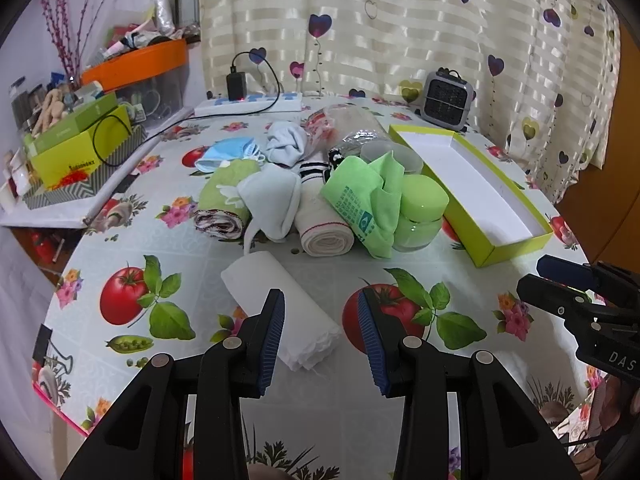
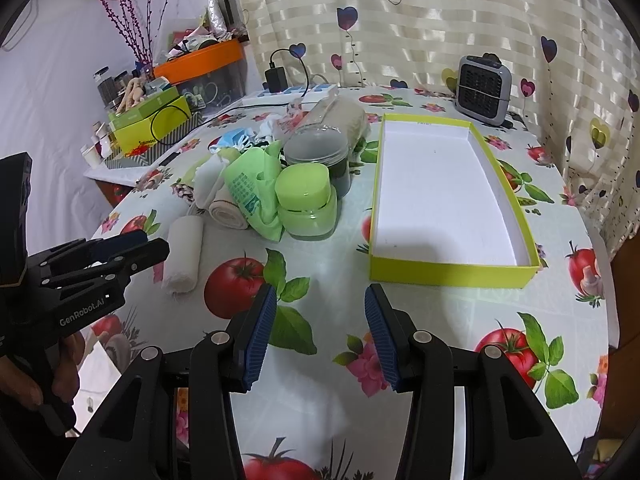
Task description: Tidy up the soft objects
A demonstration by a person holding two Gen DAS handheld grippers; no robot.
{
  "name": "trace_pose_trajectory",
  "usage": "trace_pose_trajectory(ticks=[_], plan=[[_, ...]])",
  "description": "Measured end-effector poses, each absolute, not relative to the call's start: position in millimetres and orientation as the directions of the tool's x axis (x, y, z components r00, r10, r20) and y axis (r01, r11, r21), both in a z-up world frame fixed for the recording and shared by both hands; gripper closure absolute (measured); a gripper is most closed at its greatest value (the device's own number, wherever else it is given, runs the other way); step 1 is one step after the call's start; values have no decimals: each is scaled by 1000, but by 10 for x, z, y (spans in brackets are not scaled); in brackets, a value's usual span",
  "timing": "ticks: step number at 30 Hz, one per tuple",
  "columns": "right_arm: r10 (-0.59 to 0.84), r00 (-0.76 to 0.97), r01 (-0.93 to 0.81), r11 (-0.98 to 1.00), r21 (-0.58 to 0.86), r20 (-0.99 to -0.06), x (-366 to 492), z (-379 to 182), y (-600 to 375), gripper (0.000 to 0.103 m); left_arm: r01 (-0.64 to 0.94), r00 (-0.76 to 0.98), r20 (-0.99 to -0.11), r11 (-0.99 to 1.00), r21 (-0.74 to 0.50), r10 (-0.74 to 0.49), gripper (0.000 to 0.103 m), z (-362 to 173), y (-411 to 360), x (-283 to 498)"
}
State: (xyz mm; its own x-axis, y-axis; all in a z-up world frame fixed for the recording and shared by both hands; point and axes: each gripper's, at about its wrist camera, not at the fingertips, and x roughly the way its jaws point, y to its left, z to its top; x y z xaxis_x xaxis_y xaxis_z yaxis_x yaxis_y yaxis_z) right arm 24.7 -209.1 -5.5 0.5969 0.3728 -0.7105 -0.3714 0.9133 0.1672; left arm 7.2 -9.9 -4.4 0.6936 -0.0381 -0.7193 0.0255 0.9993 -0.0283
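My left gripper is open, its fingers straddling the near end of a rolled white cloth on the table; the roll also shows in the right wrist view. Behind it lies a pile of soft things: a green towel roll, a white sock, a cream towel roll, a green cloth, a blue face mask. An empty yellow-green box lies to the right. My right gripper is open and empty above the tablecloth, in front of the box.
Green jars and a clear jar stand beside the pile. A small grey heater and a power strip stand by the curtain. Cluttered boxes fill a side shelf on the left.
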Motion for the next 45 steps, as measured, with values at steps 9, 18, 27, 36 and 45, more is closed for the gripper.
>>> trace_pose_trajectory(ticks=[9,18,27,36,45], plan=[[369,596,-369,915,165,-713,279,-57,-2086,56,27,686,-727,999,-37,-46,66,-59,-84,147],[370,590,-370,914,167,-718,381,-62,-2046,56,18,675,-737,1000,-23,-29,66,-121,-58,214],[375,584,-375,911,170,-720,428,-70,-2008,56,11,673,-739,1000,-17,-20,66,-135,-41,230],[394,585,-388,903,182,-709,467,-64,-1951,56,-17,678,-735,1000,-16,0,66,-123,64,268],[419,580,-416,890,188,-698,501,-44,-1893,56,-38,672,-741,999,-29,4,66,-134,157,303]])
